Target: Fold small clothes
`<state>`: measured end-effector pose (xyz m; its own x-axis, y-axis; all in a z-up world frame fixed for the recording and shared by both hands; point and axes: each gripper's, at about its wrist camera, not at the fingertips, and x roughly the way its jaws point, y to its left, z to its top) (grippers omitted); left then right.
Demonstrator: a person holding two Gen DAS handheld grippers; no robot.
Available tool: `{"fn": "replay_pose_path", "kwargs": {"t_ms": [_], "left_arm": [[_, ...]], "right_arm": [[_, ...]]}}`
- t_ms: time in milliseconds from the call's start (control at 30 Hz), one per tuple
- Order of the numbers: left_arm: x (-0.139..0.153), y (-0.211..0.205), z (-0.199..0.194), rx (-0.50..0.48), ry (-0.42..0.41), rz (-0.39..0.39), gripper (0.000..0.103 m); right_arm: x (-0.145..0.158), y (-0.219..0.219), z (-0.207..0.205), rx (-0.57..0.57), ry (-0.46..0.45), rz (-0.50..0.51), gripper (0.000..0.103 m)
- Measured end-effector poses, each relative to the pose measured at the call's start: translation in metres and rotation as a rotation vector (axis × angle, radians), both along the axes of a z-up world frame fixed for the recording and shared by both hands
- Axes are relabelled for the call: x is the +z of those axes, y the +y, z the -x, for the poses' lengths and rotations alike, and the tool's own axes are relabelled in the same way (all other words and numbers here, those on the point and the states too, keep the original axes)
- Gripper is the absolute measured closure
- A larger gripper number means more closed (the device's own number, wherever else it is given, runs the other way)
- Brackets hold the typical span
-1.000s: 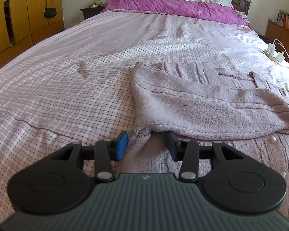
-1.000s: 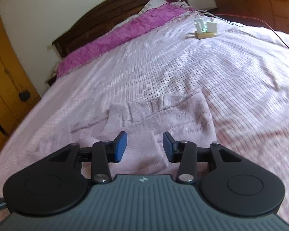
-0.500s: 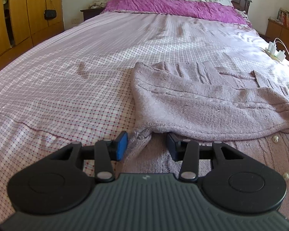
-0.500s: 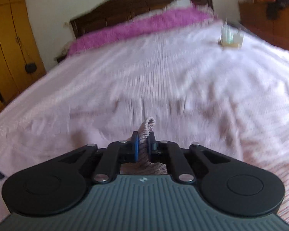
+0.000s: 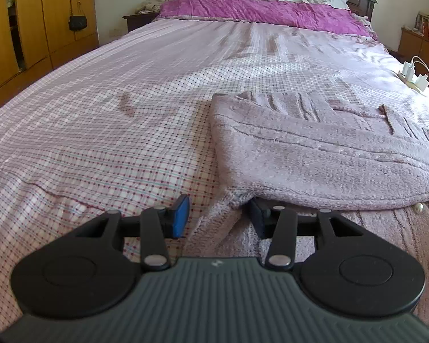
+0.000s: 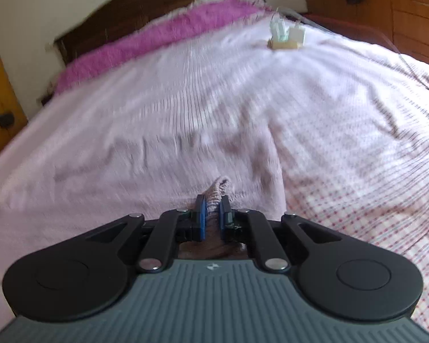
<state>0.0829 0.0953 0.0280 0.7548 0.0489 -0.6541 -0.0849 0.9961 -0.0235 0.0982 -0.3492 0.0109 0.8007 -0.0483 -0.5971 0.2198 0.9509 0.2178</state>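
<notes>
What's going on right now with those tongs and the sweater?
Left tongs open, astride sweater edge. Right tongs shut on sweater fold. Charger strip far off, nothing blocking.

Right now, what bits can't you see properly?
- Left wrist view: the sweater runs off the right edge, and its folded-over layer hides what lies under it.
- Right wrist view: motion blur smears the bed; the right gripper covers most of the pinched sweater.
- The charger is too blurred for detail.
</notes>
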Motion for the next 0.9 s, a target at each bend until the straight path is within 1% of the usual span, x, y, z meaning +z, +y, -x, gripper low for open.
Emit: {"fn": "replay_pose_path", "kwargs": {"t_ms": [133, 200, 267, 300, 333, 367, 433, 633, 833, 900], "left_arm": [[0.0, -0.002, 0.001, -0.002, -0.001, -0.009, 0.055], [0.001, -0.002, 0.002, -0.006, -0.003, -0.02, 0.055], [0.003, -0.003, 0.004, -0.013, -0.004, -0.024, 0.056], [0.004, -0.003, 0.005, -0.016, -0.005, -0.022, 0.057], [0.006, -0.003, 0.007, -0.018, -0.006, -0.019, 0.057], [0.007, -0.003, 0.009, -0.02, -0.008, -0.017, 0.057], [0.01, -0.002, 0.012, -0.024, -0.012, -0.014, 0.057], [0.02, -0.001, 0.023, -0.043, -0.036, -0.003, 0.057], [0.028, -0.001, 0.034, -0.066, -0.038, 0.019, 0.057], [0.031, -0.001, 0.038, -0.07, -0.042, 0.015, 0.057]], "right_arm": [[0.001, -0.001, -0.004, -0.003, 0.006, 0.009, 0.091], [0.005, -0.004, 0.0, -0.008, 0.01, -0.006, 0.086], [0.01, -0.006, 0.006, -0.023, 0.006, -0.021, 0.072], [0.014, -0.007, 0.01, -0.038, 0.003, -0.02, 0.069], [0.016, -0.008, 0.015, -0.048, -0.001, -0.018, 0.063], [0.019, -0.009, 0.019, -0.053, -0.008, -0.02, 0.06], [0.025, -0.009, 0.031, -0.049, -0.024, -0.032, 0.058], [0.035, -0.007, 0.063, -0.028, -0.053, -0.052, 0.047], [0.045, 0.001, 0.092, 0.056, -0.057, -0.097, 0.045], [0.048, 0.003, 0.103, 0.085, -0.062, -0.114, 0.045]]}}
